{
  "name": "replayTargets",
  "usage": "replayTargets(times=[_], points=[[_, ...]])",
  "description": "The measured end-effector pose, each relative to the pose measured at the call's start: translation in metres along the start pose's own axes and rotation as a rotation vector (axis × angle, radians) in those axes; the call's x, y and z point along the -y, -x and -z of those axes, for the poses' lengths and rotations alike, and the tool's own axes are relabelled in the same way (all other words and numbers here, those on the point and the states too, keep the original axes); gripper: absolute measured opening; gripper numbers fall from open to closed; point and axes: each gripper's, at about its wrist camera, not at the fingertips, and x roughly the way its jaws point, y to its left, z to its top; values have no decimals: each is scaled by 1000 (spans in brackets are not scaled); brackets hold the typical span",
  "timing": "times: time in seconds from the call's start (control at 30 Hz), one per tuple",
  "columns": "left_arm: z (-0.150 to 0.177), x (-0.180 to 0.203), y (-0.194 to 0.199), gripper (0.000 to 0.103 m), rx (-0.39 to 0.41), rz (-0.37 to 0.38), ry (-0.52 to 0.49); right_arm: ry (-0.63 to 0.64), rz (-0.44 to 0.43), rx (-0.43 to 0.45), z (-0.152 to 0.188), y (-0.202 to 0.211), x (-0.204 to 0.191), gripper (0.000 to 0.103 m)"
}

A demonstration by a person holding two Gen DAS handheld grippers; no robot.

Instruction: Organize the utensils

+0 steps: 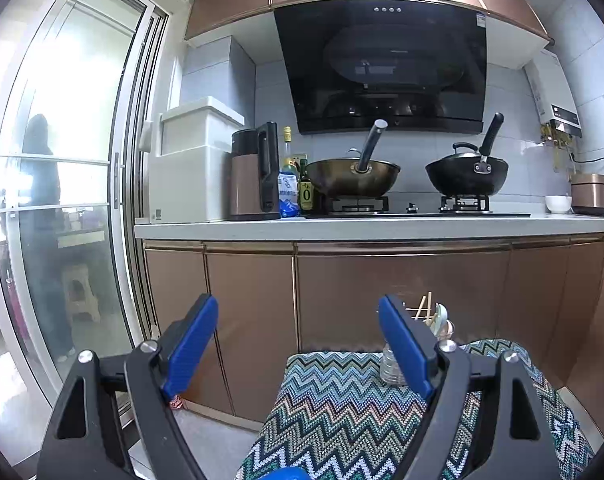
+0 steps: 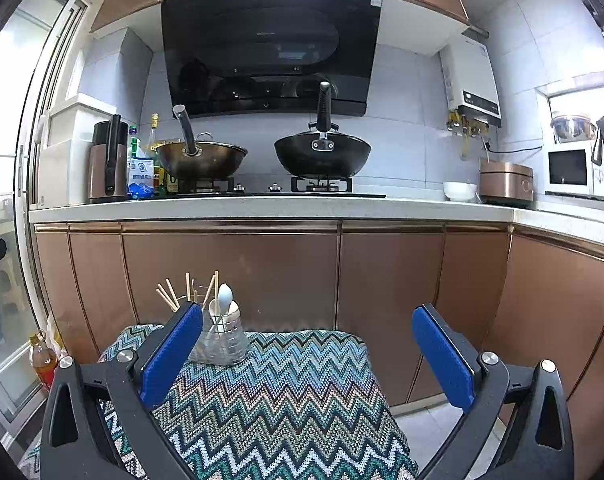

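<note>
Since the glass jar [image 2: 218, 340] of upright chopsticks [image 2: 190, 292] and spoons [image 2: 224, 298] sits at the zigzag surface's [image 2: 286, 400] far edge, just beyond the right claw's [image 2: 307, 354] left finger, that claw's nearer; both it and the left claw [image 1: 298, 352] hang wide apart, empty.

Clear jar [image 2: 221, 342] upright; chopsticks [image 2: 170, 296], seemingly two white spoons [image 2: 225, 297] inside.

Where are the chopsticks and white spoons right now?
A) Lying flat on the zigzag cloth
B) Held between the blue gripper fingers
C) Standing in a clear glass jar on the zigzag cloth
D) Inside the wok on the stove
C: the chopsticks and white spoons stand upright in the clear glass jar on the zigzag cloth; both grippers are open and empty.
</note>
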Motion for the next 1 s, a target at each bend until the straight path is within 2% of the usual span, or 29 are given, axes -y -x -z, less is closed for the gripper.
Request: replayTargets(times=[1.0], points=[[-2,3,7,82,20,-1,-3,-2,-1,15,1,3,5,103]])
